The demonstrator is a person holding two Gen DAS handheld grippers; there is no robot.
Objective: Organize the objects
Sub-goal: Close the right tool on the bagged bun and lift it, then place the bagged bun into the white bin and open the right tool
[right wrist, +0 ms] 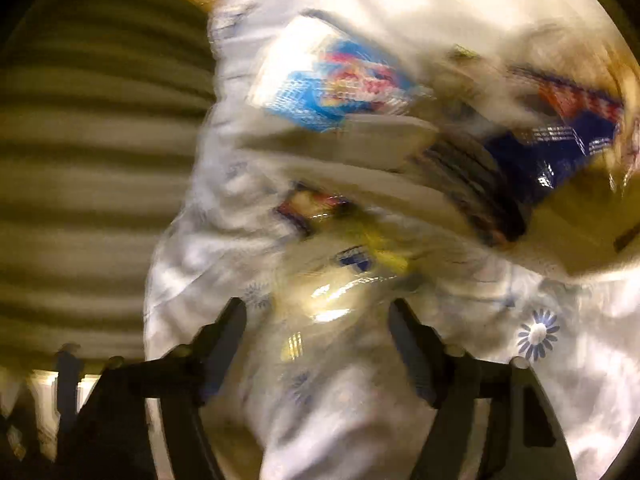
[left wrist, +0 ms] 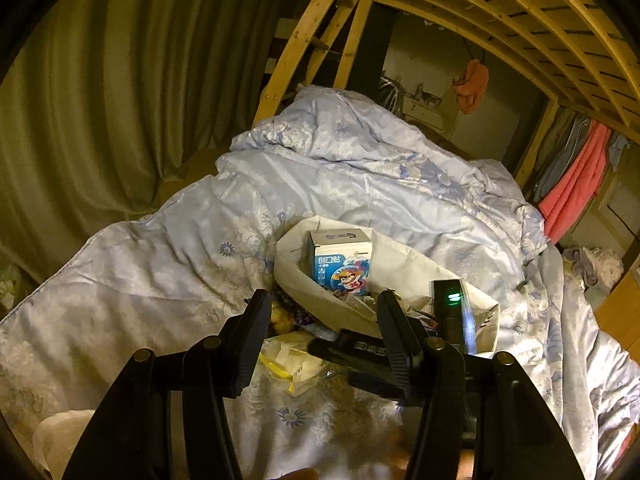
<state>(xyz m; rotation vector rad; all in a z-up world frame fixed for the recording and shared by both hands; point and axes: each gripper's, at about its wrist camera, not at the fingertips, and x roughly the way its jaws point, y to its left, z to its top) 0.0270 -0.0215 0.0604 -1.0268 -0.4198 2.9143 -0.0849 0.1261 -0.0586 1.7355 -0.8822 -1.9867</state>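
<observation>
On the left we see a green curtain [left wrist: 80, 100] hanging beside the bed, and a pale blue flowered quilt [left wrist: 168, 264] spread across it. Our left gripper [left wrist: 324, 312] hangs over the quilt with its fingers spread apart and nothing between them; under it lie a yellow-edged plastic packet [left wrist: 288, 364] and a black remote [left wrist: 352, 350]. Just beyond, a white paper bag [left wrist: 404, 264] lies open with a small blue and white box [left wrist: 340, 264] standing inside. In the blurred right wrist view, our right gripper [right wrist: 318, 312] is also spread and empty above a shiny clear packet [right wrist: 332, 300], with the box [right wrist: 320, 88] farther off.
</observation>
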